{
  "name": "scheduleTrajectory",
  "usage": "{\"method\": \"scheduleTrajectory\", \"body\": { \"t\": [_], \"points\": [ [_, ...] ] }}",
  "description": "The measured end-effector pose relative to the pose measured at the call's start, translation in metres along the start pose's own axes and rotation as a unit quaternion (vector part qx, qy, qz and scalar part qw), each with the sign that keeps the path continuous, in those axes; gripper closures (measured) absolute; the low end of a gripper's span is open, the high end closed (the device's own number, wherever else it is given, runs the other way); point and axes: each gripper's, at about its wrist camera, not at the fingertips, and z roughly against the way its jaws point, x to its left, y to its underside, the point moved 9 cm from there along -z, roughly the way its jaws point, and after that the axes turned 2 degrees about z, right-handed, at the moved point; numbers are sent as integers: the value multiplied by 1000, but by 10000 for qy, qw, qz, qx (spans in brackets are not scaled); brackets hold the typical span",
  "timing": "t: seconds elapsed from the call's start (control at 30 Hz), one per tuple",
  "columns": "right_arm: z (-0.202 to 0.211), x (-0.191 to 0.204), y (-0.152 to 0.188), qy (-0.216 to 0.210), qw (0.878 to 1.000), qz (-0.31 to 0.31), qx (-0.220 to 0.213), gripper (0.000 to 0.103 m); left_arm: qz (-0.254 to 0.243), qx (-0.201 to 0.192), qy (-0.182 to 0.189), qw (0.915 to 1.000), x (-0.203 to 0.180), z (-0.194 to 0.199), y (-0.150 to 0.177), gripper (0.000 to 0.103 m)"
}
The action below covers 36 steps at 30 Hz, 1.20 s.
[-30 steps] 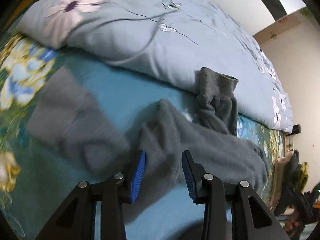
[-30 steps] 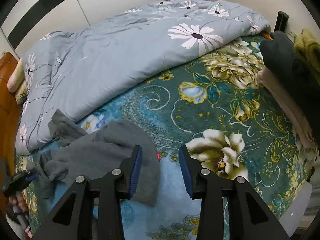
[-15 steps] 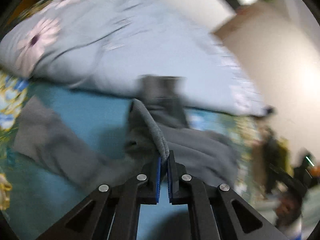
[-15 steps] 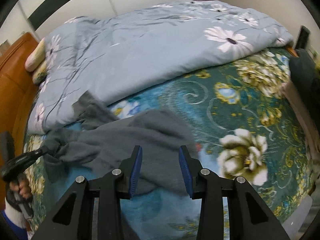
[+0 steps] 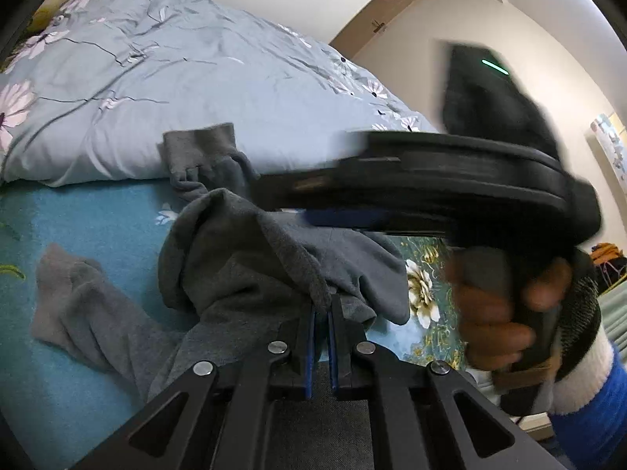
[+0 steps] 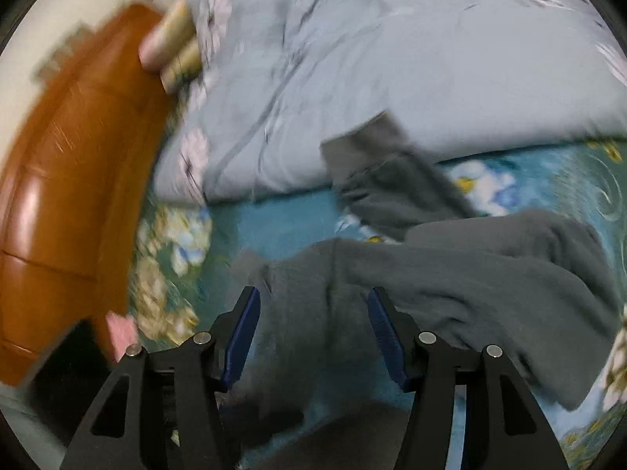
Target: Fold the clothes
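Bedroom, one bed, folding in progress. Items listed from the left of the scene across to the right.

1. Wooden headboard (image 6: 66,203), orange-brown, curved, at the far left of the right wrist view; blurred.
2. Two pillows (image 6: 176,49), pale, stacked against the headboard, partly under the duvet.
3. Duvet (image 5: 176,90), light blue-grey with pale flower print, heaped along the far side of the bed.
4. Bedsheet (image 5: 90,219), teal with cream and yellow flowers, bare along the near side.
5. Grey garment (image 5: 243,266), soft knit, crumpled on the bedsheet near the duvet. One ribbed cuff (image 5: 200,149) lies up against the duvet edge; another limb of the cloth trails flat toward the left. A fold of its edge is lifted off the sheet.
6. Left gripper (image 5: 322,313), black with blue pads, clenched on that raised fold of the grey garment; cloth runs down between the pads.
7. Right gripper (image 6: 313,337), same make, above the flat part of the garment. Its jaws are opening; the pads stand clear on either side, gripping nothing.
8. Person's right hand (image 5: 505,313), around the handle of the right gripper, at the right of the left wrist view; white cuff and blue sleeve (image 5: 591,419) below it. Heavily blurred.
9. Cream wall (image 5: 548,90) behind, far right.
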Motion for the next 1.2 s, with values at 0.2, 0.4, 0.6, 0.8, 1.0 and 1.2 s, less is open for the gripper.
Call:
{"method": "scheduleTrajectory", "body": {
  "t": [0.2, 0.4, 0.6, 0.8, 1.0, 1.2],
  "points": [
    [-39, -7, 6, 743, 9959, 140, 497, 99, 421, -29, -196, 9989, 35, 26, 13, 72],
    [42, -62, -14, 591, 9938, -689, -643, 100, 2508, -161, -1033, 9624, 158, 44, 48, 45],
    [127, -111, 17, 658, 9791, -1157, -1540, 100, 3645, -107, -622, 9291, 184, 12, 64, 45],
    [171, -159, 67, 883, 9672, -1627, -1741, 100, 3781, 249, -353, 9247, 162, -35, 53, 45],
    [206, -201, 92, 730, 9435, -2314, -2256, 100, 3591, 730, -420, 9295, 135, -71, 45, 45],
    [212, -203, 96, 717, 9459, -2228, -2247, 100, 3589, 1163, -387, 9253, 117, -95, 39, 45]
  ]
}}
